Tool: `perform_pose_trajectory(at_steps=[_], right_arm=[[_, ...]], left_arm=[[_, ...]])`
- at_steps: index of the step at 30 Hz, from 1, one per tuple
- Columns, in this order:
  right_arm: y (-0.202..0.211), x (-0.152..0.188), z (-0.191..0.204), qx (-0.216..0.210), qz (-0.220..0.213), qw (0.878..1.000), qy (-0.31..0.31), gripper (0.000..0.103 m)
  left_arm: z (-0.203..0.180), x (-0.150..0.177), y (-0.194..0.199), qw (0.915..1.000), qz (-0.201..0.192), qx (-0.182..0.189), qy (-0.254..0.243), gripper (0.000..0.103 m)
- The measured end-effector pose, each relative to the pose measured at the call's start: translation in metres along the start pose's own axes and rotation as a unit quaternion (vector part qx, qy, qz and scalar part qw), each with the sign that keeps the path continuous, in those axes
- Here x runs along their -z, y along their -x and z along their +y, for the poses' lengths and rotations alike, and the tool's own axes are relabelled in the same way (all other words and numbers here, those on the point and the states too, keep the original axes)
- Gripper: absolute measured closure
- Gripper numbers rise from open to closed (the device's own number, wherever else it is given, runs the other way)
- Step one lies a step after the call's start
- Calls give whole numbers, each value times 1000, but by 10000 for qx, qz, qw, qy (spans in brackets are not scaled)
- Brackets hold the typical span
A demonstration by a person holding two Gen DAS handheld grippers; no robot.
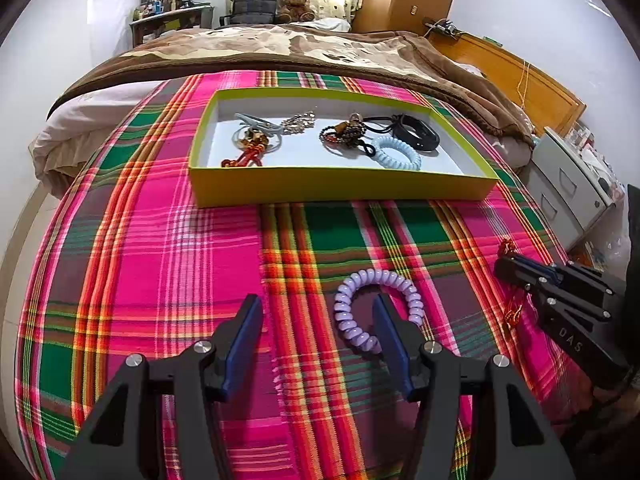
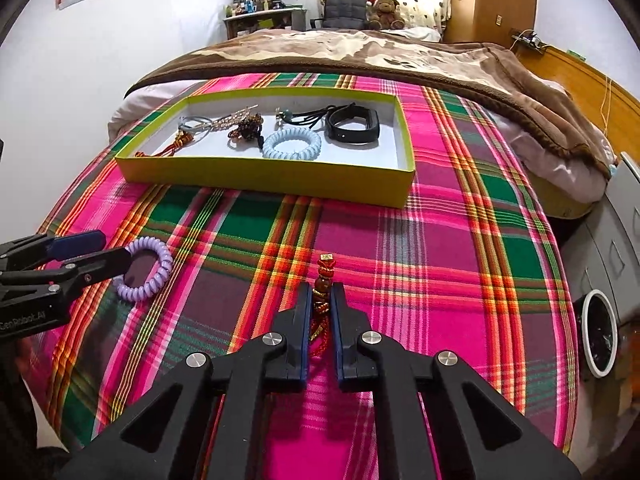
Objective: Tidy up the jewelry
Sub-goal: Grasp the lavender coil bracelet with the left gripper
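Two grippers work over the plaid cloth: the right gripper pinches a red tassel charm, lengthwise toward the yellow tray; the left gripper gapes astride the purple coil band.

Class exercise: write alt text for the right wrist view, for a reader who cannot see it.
The right gripper is shut on a red tasselled charm on a plaid cloth. At left, the open left gripper straddles a purple coil band. Behind, a yellow tray holds more jewelry.
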State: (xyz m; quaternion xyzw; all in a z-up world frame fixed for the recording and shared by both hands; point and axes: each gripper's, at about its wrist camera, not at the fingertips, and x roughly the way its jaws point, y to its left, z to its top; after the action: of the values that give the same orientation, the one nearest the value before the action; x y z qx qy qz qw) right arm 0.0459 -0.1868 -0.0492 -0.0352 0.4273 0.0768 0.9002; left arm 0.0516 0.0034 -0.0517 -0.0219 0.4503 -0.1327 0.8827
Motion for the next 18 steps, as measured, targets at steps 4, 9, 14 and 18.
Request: perform_pose_trajectory(at_steps=[4, 9, 14, 18], right_arm=[[5, 1, -1, -25, -81, 10000, -33, 94], [5, 2, -4, -86, -112, 9998, -120, 94], [7, 1, -4, -119, -162, 9997, -121, 94], [7, 1, -6, -129, -168, 9997, -150, 94]], left_arm=[[-4, -1, -2, 9999, 7, -61, -81, 44], [-11, -2, -7, 9990, -1, -320, -315, 44], [-19, -3, -10, 9968, 41, -578, -543, 44], [-18, -3, -10, 9966, 65, -619, -544, 46]])
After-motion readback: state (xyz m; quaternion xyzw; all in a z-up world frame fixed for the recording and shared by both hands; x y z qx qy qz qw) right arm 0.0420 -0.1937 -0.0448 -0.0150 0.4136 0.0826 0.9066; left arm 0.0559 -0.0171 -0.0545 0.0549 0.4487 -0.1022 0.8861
